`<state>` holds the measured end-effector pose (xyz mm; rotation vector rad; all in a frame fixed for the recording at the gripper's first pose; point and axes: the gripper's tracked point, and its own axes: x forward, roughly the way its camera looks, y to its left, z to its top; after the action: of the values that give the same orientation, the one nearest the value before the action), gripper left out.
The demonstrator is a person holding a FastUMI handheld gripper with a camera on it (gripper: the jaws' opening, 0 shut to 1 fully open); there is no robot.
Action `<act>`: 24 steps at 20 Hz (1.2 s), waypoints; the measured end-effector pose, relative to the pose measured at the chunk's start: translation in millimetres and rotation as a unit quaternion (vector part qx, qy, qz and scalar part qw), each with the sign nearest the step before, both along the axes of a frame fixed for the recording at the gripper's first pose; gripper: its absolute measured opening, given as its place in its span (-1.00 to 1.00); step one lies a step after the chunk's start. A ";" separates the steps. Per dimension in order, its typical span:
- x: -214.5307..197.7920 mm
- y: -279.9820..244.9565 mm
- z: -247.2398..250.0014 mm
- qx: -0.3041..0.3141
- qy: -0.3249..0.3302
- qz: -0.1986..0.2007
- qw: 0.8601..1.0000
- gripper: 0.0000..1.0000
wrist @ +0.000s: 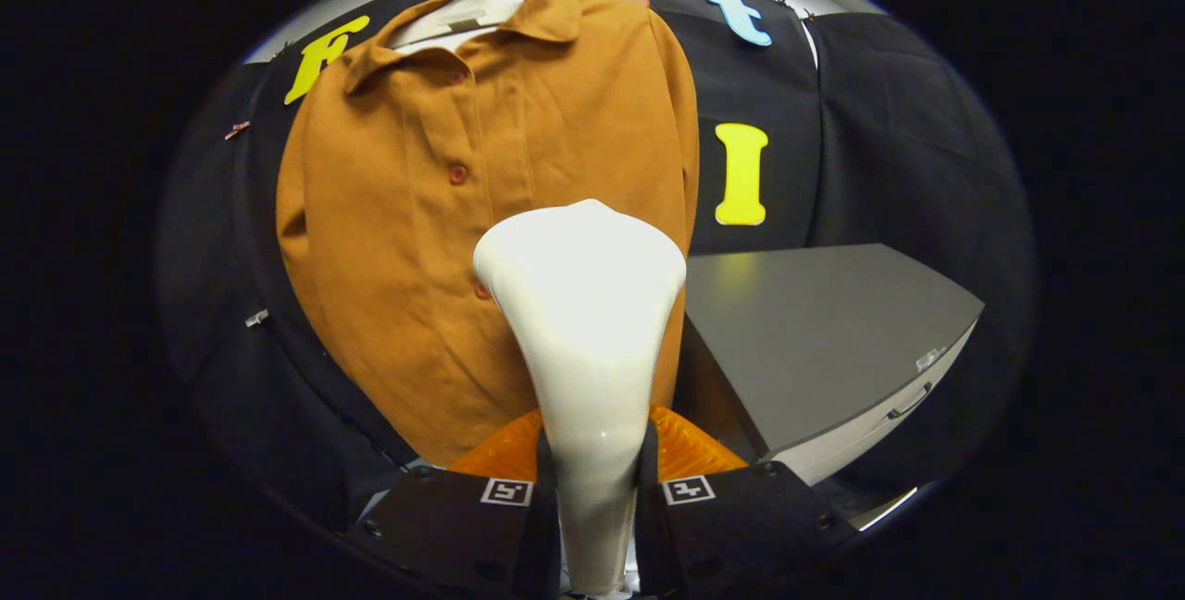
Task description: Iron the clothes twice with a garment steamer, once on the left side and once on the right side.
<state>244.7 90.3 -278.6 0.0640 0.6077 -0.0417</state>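
**Steamer raised at the shirt's lower front, passes not yet clear**

On the left, the brown shirt (481, 202) hangs on a white hanger (467, 12) against the booth wall, buttoned. The garment steamer (583, 322) stands between the jaws of the gripper (597, 480), which are closed on its handle; its head is near the button line, low on the shirt. On the right is a grey table (824, 331). I cannot tell which side is already ironed; I judge both may remain.
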 end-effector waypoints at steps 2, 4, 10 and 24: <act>9.0 21.8 23.5 0.003 -0.027 0.014 1.000 -0.29; 20.9 46.1 42.7 0.004 -0.048 0.029 0.998 -0.29; 58.4 114.1 60.4 0.016 -0.074 0.057 0.995 -0.29; 113.9 138.3 65.1 -0.044 -0.100 0.011 0.994 -0.28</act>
<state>358.6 228.6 -213.5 -0.0245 0.4050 -0.0402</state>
